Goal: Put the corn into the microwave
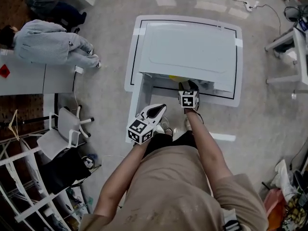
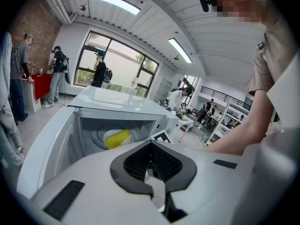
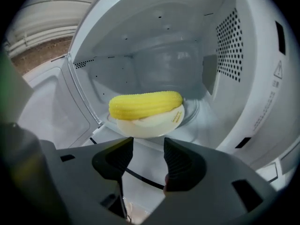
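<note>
The yellow corn [image 3: 145,104] lies on a small white plate [image 3: 157,122] on the turntable inside the open white microwave [image 1: 192,47]. My right gripper [image 3: 147,149] is at the mouth of the cavity, just short of the plate, open with nothing between its pads. In the head view it [image 1: 188,86] sits at the microwave's front opening, where a bit of corn [image 1: 174,77] shows. My left gripper [image 1: 158,110] hangs beside the swung-out door [image 1: 136,88], shut and empty. From the left gripper [image 2: 152,161] view the corn [image 2: 117,138] is visible inside the cavity.
The microwave stands on a white table [image 1: 231,97] with a black border line. A person in a grey hoodie [image 1: 48,42] is at the upper left, a white chair [image 1: 65,129] at the left. Other people [image 2: 58,74] stand by the windows.
</note>
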`<action>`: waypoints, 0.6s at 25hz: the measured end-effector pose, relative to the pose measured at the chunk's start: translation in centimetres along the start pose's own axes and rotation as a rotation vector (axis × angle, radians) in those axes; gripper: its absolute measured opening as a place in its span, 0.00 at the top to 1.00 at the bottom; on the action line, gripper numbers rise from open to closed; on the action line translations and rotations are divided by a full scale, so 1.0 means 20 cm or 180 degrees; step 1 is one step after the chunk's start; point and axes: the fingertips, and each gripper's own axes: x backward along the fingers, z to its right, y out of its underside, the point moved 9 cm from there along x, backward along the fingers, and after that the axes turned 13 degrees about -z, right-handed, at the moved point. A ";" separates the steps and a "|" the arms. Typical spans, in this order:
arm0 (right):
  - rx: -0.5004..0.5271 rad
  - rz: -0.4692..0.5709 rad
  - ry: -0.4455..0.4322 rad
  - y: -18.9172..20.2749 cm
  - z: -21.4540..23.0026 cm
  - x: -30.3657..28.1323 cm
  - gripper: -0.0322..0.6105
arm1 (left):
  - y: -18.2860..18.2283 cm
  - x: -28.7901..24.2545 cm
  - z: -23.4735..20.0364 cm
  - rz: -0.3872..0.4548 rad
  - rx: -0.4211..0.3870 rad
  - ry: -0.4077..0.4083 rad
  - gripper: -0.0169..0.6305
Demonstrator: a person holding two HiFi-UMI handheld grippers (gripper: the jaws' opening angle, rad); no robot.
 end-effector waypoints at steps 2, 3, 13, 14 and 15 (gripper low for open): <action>-0.0015 -0.0036 0.0074 -0.01 -0.01 0.00 0.63 | 0.01 0.01 0.00 -0.0022 -0.0007 0.0009 0.96; -0.0011 -0.0032 0.0124 -0.01 -0.01 0.01 0.63 | 0.01 0.01 -0.01 -0.0029 -0.0007 0.0014 0.96; -0.0294 -0.0034 0.0198 -0.12 -0.08 -0.03 0.62 | 0.03 0.06 -0.05 -0.0009 -0.0011 -0.0020 0.96; -0.0289 -0.0027 0.0205 -0.12 -0.06 0.00 0.62 | 0.02 0.04 -0.04 -0.0013 -0.0032 0.0031 0.96; -0.0266 -0.0029 0.0184 -0.12 -0.04 0.03 0.62 | 0.01 0.03 -0.04 -0.0017 -0.0052 0.0074 0.96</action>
